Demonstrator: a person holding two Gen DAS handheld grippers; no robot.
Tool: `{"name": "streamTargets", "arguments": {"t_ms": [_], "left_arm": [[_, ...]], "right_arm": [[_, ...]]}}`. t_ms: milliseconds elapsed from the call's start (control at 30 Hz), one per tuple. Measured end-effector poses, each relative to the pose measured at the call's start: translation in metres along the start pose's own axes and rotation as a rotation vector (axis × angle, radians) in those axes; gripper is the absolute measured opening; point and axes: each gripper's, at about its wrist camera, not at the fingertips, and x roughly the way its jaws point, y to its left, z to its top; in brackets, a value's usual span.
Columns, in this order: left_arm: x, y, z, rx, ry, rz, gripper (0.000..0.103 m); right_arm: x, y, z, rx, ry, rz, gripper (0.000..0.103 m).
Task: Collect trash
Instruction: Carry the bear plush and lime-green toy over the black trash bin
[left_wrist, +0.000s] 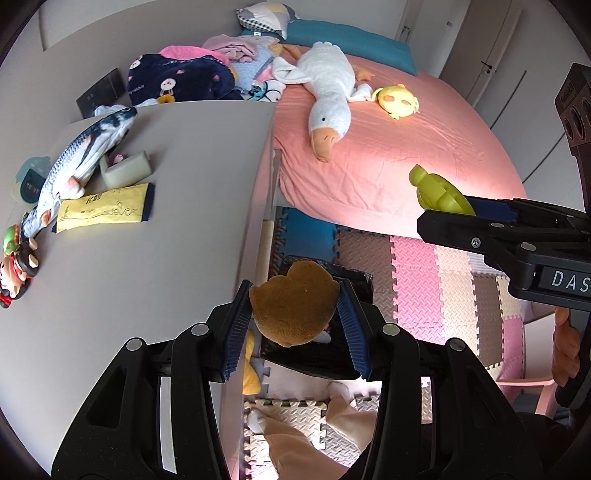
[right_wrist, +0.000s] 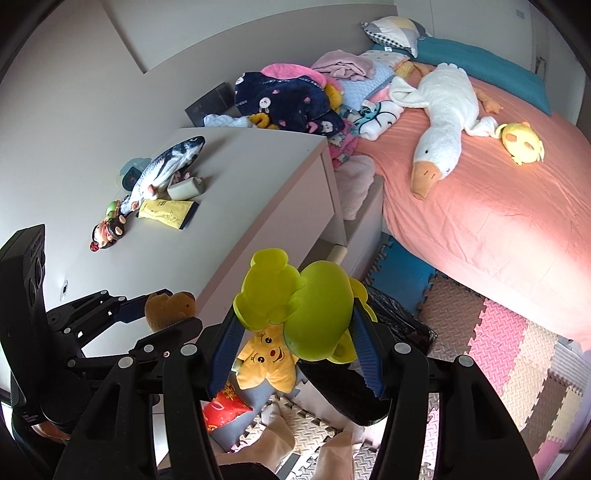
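Observation:
My left gripper (left_wrist: 295, 325) is shut on a brown sponge-like piece (left_wrist: 293, 304) and holds it over a black bin bag (left_wrist: 354, 284) on the floor beside the table edge. It also shows in the right wrist view (right_wrist: 162, 308) with the brown piece (right_wrist: 168, 306). My right gripper (right_wrist: 295, 325) is shut on a green plastic toy (right_wrist: 295, 302), held above the bin bag (right_wrist: 391, 314). In the left wrist view the right gripper (left_wrist: 443, 206) carries the green toy (left_wrist: 436, 188) at the right.
The beige table (left_wrist: 166, 258) holds a fish plush (left_wrist: 81, 155), a yellow packet (left_wrist: 103, 212), a grey sponge (left_wrist: 127, 170) and a small figurine (left_wrist: 18, 266). A pink bed (left_wrist: 406, 155) with a goose plush (left_wrist: 325, 96) stands behind. Foam mats (left_wrist: 424, 288) cover the floor; a yellow star plush (right_wrist: 266, 362) lies below.

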Motion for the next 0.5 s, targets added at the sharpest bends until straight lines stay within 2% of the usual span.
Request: {"name": "streamTargets", "arguments": {"t_ms": [500], "left_arm": [[0.023,-0.040,0.012,0.091,0.051,-0.067,0.047]], "right_arm": [[-0.011,-0.040,-0.013,0.092,-0.006,-0.066,0.058]]}}
